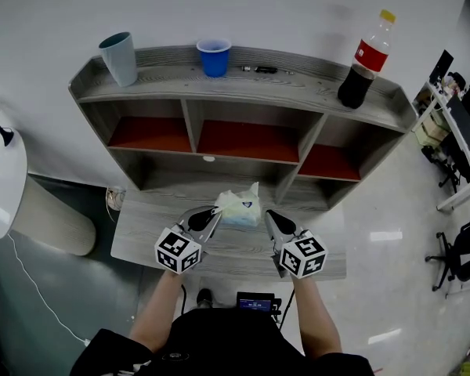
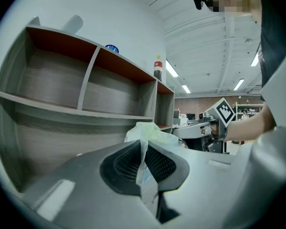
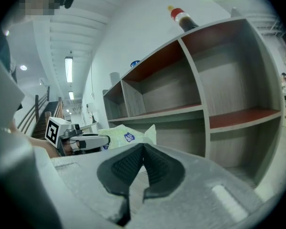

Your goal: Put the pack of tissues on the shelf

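Observation:
The pale green pack of tissues point(image 1: 239, 207) lies on the grey desk board point(image 1: 141, 237) in front of the shelf unit point(image 1: 313, 84). My left gripper point(image 1: 215, 215) is shut on the pack's thin end flap; in the left gripper view the flap point(image 2: 144, 162) runs down between the closed pads and the pack point(image 2: 152, 131) bulges beyond them. My right gripper point(image 1: 270, 217) hangs just right of the pack, shut with nothing between its pads point(image 3: 155, 163). In the right gripper view the pack point(image 3: 121, 136) lies ahead to the left, beside the left gripper point(image 3: 93, 141).
The shelf has three red-floored compartments point(image 1: 247, 141) behind the desk board. On its top stand a grey cup point(image 1: 120, 58), a blue cup point(image 1: 214, 56), a dark pen point(image 1: 260, 70) and a cola bottle point(image 1: 366, 59). A white round table point(image 1: 0, 178) is at the left.

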Demonstrator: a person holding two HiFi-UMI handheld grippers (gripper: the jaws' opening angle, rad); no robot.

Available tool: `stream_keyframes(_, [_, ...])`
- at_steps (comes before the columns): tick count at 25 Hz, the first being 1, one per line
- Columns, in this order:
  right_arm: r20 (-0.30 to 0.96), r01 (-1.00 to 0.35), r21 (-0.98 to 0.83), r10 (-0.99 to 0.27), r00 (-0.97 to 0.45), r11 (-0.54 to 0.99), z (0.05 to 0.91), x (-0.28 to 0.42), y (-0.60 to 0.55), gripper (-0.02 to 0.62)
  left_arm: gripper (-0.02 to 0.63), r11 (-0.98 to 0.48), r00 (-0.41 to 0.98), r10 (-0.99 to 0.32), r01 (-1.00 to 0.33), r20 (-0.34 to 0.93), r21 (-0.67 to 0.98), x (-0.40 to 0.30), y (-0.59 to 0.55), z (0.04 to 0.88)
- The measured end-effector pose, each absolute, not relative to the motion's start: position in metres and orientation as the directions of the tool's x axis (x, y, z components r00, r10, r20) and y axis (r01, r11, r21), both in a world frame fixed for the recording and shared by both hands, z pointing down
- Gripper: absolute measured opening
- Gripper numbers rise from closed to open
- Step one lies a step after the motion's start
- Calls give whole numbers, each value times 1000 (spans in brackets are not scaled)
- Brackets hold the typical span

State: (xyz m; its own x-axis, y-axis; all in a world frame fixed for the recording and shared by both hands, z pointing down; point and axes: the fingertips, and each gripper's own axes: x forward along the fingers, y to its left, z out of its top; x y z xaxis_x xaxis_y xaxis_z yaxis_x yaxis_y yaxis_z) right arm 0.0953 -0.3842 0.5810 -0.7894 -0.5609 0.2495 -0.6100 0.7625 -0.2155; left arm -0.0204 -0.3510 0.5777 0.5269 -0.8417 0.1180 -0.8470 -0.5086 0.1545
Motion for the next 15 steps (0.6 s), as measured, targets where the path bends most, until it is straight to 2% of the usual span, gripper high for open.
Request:
stream_keyframes(6, [235, -614, -207, -570, -787, 762, 575, 96, -378, -2, 15, -510, 528, -843, -846, 106, 154, -18, -348, 573])
stream_keyframes(15, [135, -579, -139, -564, -815, 803, 534, 93, -361, -2, 15, -544, 566, -817, -819, 107, 181, -12, -339, 535])
